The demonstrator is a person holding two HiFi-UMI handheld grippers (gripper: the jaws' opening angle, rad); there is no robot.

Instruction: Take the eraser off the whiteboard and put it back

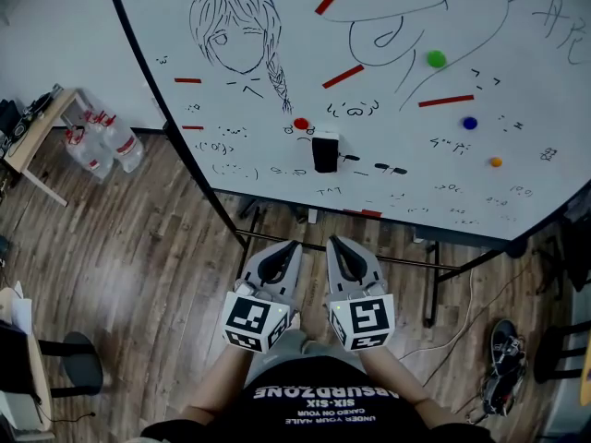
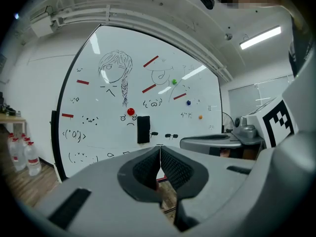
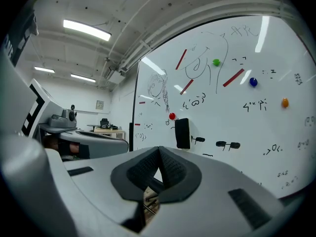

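**Gripper status.** The left gripper (image 1: 293,245) and the right gripper (image 1: 335,241) are held side by side in front of the person's waist. Each marker cube faces the head view, and both sets of tips point toward the whiteboard (image 1: 152,17). In the left gripper view, the ribbed pads of the left gripper (image 2: 159,150) are pressed together with nothing between them. In the right gripper view, the right gripper (image 3: 159,150) is likewise fully closed and empty.

**Task item location.** The black eraser (image 1: 325,151) sits upright on the board face, ahead of both grippers and above their tip line, well apart from either.
- From the left gripper, the eraser (image 2: 143,129) lies ahead and slightly left of the jaw line.
- From the right gripper, the eraser (image 3: 182,133) lies ahead and slightly right of the jaw line.
- A red magnet (image 1: 301,124) sits just up and to the left of the eraser.
- The green magnet (image 1: 436,59), blue magnet (image 1: 470,123) and orange magnet (image 1: 496,161) lie farther out, on the right gripper's side.

**Progress assessment.**
- The eraser is on the board and neither gripper is touching it.
- This arrangement fits two readings: removal has not started, or the eraser has already been returned. The pictures alone do not show which.
- If removal is pending, every step remains: advance one gripper to the board, spread its jaws around the eraser body, close, lift it clear, then seat it on the board again.
- Before any approach, the closed jaws must first be opened wider than the eraser.
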